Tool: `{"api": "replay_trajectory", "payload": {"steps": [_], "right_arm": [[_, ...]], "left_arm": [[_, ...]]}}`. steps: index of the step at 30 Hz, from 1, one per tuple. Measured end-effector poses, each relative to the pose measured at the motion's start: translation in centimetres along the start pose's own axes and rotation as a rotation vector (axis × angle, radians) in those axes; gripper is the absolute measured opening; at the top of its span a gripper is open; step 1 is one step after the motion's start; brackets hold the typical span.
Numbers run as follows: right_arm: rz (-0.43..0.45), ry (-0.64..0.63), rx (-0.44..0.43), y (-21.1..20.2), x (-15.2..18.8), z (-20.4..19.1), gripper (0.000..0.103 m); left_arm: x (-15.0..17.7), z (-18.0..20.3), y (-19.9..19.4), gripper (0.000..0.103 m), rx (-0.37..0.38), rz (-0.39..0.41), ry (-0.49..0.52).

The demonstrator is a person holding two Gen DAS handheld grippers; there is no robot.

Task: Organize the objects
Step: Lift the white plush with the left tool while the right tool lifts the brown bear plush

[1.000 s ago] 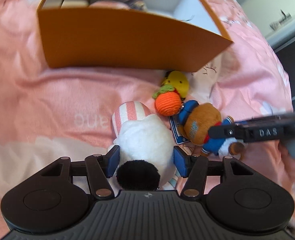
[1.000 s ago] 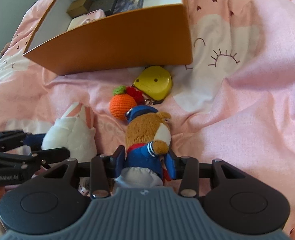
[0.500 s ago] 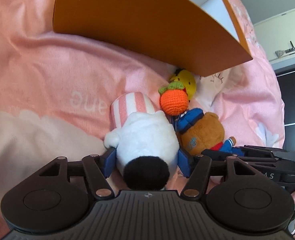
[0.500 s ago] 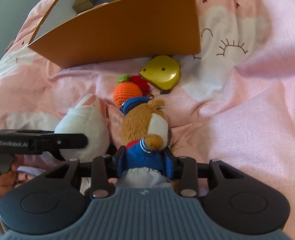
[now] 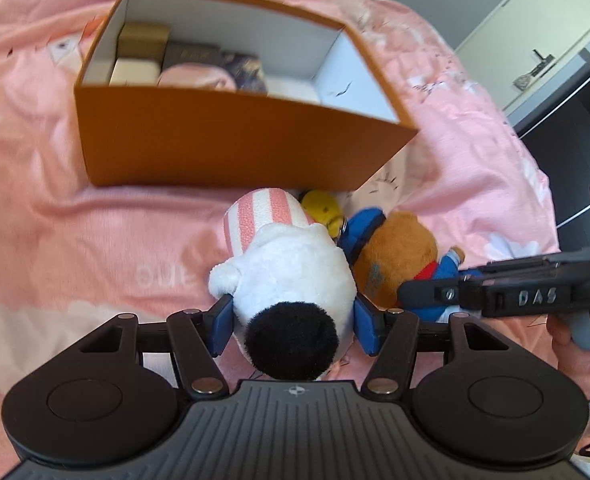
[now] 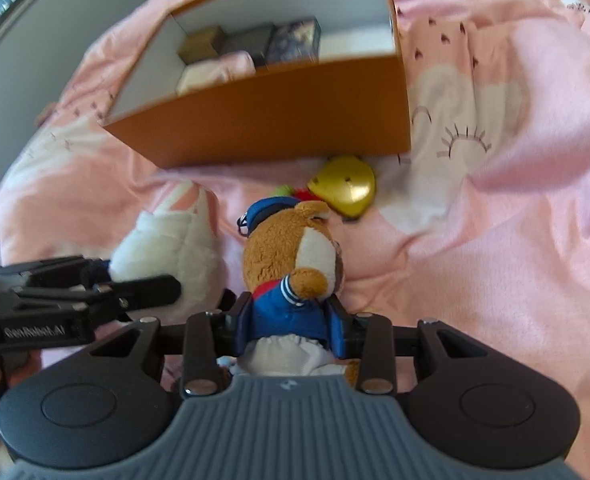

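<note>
Left claw (image 5: 293, 322) is clamped on the white plush (image 5: 291, 276), right claw (image 6: 291, 320) on the bear's (image 6: 295, 256) blue jacket; both toys sit side by side, gripped low, likely for carrying to the box (image 5: 231, 136) at 12 o'clock

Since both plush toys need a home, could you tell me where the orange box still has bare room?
The orange box is crowded at its left end: small boxes and a pink item fill it. Its right end shows bare white floor beside the dark patterned box. The left gripper grips the white plush, the right gripper the brown plush.
</note>
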State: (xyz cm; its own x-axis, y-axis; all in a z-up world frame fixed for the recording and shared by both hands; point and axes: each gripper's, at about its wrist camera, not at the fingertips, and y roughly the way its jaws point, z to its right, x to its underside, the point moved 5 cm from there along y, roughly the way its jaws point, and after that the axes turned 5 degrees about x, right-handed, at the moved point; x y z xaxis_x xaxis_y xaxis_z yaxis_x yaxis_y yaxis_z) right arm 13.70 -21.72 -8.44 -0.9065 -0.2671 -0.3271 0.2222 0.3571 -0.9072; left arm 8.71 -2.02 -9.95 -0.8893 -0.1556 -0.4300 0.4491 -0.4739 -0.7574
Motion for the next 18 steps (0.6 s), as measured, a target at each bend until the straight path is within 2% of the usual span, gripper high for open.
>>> {"api": "replay_trajectory", "payload": {"steps": [9, 18], "right_arm": [[0.182, -0.003, -0.016, -5.0, -3.1, -0.9, 0.040], [0.385, -0.026, 0.000, -8.3, -6.5, -1.5, 0.040]], "left_arm": [[-2.9, 1.7, -2.8, 0.068, 0.054, 0.081, 0.023], [-7.4, 4.0, -5.3, 0.068, 0.022, 0.225, 0.118]]}}
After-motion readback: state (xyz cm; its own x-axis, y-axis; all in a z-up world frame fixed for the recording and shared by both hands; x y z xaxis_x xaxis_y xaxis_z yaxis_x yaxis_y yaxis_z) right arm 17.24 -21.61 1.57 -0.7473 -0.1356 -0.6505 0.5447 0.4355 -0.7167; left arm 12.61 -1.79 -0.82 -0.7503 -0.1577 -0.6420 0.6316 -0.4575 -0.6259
